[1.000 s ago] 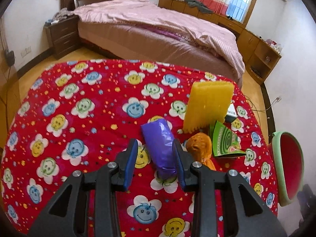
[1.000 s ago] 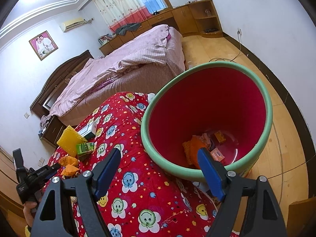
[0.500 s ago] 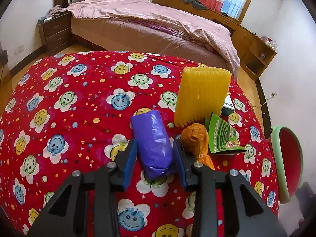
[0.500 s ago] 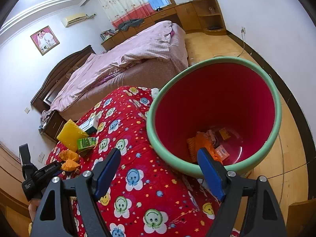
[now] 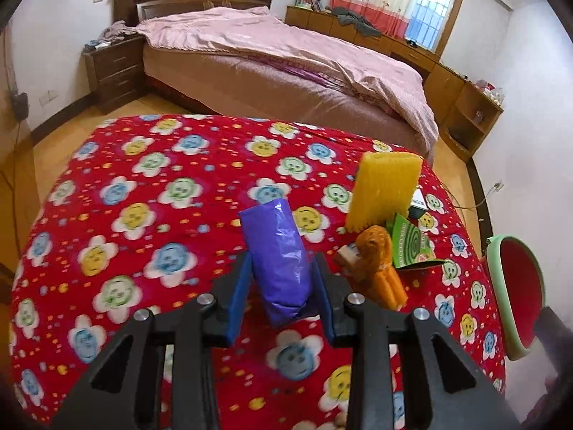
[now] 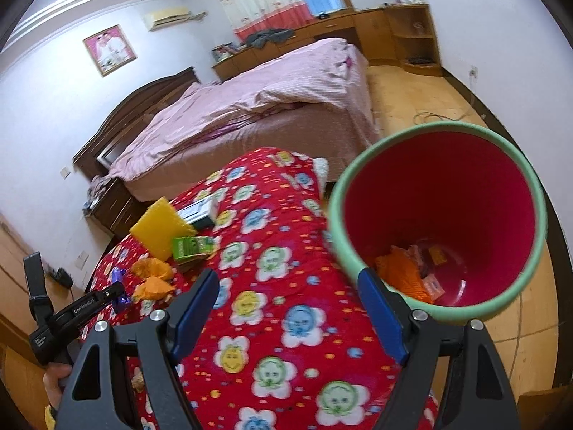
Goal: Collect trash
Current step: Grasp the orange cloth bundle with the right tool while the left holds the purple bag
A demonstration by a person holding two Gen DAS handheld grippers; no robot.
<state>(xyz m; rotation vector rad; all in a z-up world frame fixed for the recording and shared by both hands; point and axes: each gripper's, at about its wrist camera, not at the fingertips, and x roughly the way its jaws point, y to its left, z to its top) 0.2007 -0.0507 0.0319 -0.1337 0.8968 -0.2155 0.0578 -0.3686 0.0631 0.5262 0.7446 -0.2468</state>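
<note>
One purple bag (image 5: 277, 258) sits pinched in the left gripper (image 5: 281, 286). The right gripper (image 6: 286, 308), spread, shows litter inside the one bin (image 6: 515, 165), unseen from the left.

Red tablecloth (image 5: 150, 215) with smiling flower faces, spread over the near surface. Beyond it a wooden bed (image 5: 286, 71) under a rumpled pink cover, a dark nightstand (image 5: 114, 68) just beside the headboard, and low wooden cabinets (image 5: 361, 32) along the far wall below a curtained window (image 5: 426, 3). On the wall, a framed portrait (image 6: 109, 50) and an air conditioner (image 6: 168, 18).
</note>
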